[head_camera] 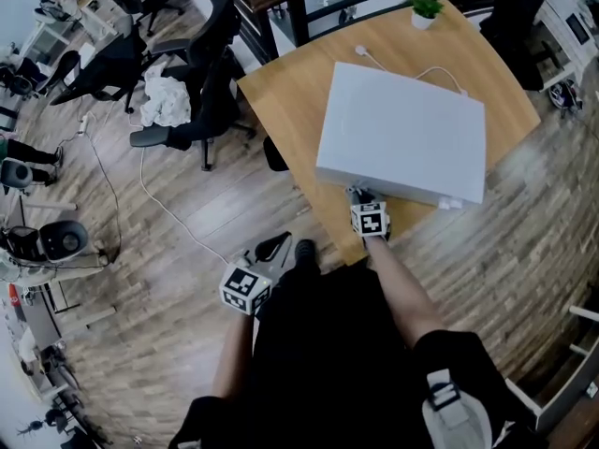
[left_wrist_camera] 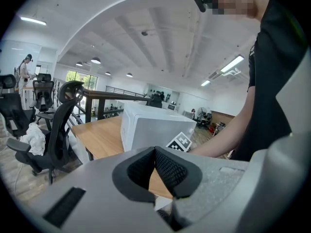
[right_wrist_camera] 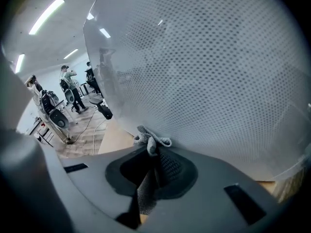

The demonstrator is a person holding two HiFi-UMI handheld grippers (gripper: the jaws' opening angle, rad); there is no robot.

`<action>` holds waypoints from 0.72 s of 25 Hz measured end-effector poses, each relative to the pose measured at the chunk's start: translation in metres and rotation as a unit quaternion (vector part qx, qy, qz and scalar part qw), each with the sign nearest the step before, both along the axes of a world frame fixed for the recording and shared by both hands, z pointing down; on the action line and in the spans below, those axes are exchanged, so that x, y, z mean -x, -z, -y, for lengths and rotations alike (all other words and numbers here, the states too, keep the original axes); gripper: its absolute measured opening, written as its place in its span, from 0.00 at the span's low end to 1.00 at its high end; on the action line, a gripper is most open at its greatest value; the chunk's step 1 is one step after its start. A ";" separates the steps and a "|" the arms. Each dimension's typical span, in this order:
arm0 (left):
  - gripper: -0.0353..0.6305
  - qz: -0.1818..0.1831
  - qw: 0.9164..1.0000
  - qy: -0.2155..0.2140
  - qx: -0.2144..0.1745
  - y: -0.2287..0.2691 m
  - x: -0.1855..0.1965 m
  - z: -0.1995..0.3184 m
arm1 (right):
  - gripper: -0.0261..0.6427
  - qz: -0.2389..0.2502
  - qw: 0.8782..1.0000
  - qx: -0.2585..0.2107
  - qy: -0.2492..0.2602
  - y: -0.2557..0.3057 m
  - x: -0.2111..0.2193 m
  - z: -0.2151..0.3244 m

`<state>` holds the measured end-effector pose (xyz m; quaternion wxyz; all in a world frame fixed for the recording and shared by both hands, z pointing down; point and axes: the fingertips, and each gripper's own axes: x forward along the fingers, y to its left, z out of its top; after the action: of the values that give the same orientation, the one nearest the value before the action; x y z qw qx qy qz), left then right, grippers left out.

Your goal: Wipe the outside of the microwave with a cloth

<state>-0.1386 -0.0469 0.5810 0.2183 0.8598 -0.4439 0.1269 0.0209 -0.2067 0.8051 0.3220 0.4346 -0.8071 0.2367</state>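
A white microwave [head_camera: 402,134] stands on a wooden table [head_camera: 290,101]. My right gripper [head_camera: 357,197] is at its front face near the lower left corner, shut on a small grey cloth [right_wrist_camera: 151,141]. In the right gripper view the cloth's bunched tip touches the dotted door window [right_wrist_camera: 214,72]. My left gripper [head_camera: 267,255] hangs off the table by the person's body, above the floor. Its jaws [left_wrist_camera: 155,152] are shut with nothing between them. From there I see the microwave [left_wrist_camera: 150,125] and the right gripper's marker cube [left_wrist_camera: 180,142] beside it.
A small potted plant [head_camera: 424,9] stands at the table's far edge, and a white cable [head_camera: 412,71] runs behind the microwave. Office chairs [head_camera: 201,110], one with a white cloth heap [head_camera: 164,101], stand left of the table. A cord [head_camera: 159,204] lies on the floor.
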 end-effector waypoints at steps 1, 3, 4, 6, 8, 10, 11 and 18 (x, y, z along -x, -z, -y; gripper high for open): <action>0.05 0.001 1.000 0.000 -0.001 -0.001 0.004 0.000 | 0.07 0.003 1.000 0.001 0.002 -0.001 0.007 0.000; 0.05 0.002 1.000 0.002 -0.003 -0.002 0.012 0.000 | 0.07 0.010 1.000 0.000 0.006 -0.002 0.020 0.002; 0.05 0.002 1.000 0.003 -0.002 -0.003 0.017 0.000 | 0.07 0.011 1.000 -0.002 0.008 -0.003 0.027 0.003; 0.05 0.004 1.000 0.003 -0.002 -0.004 0.025 -0.001 | 0.07 0.011 1.000 0.001 0.011 -0.004 0.039 0.003; 0.05 0.005 1.000 0.002 -0.003 -0.003 0.032 -0.004 | 0.07 0.011 1.000 0.005 0.013 -0.006 0.048 0.000; 0.05 0.007 1.000 0.002 -0.001 -0.004 0.037 -0.006 | 0.07 0.014 1.000 0.005 0.016 -0.005 0.055 -0.001; 0.05 0.008 1.000 0.001 0.000 -0.005 0.039 -0.006 | 0.07 0.017 1.000 0.003 0.017 -0.005 0.059 0.000; 0.05 0.014 1.000 -0.003 -0.003 -0.006 0.062 -0.005 | 0.07 0.031 0.999 0.005 0.026 -0.009 0.087 -0.001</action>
<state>-0.2009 -0.0416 0.5871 0.2086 0.8599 -0.4448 0.1385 -0.0658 -0.2053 0.8144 0.3052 0.4043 -0.8264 0.2457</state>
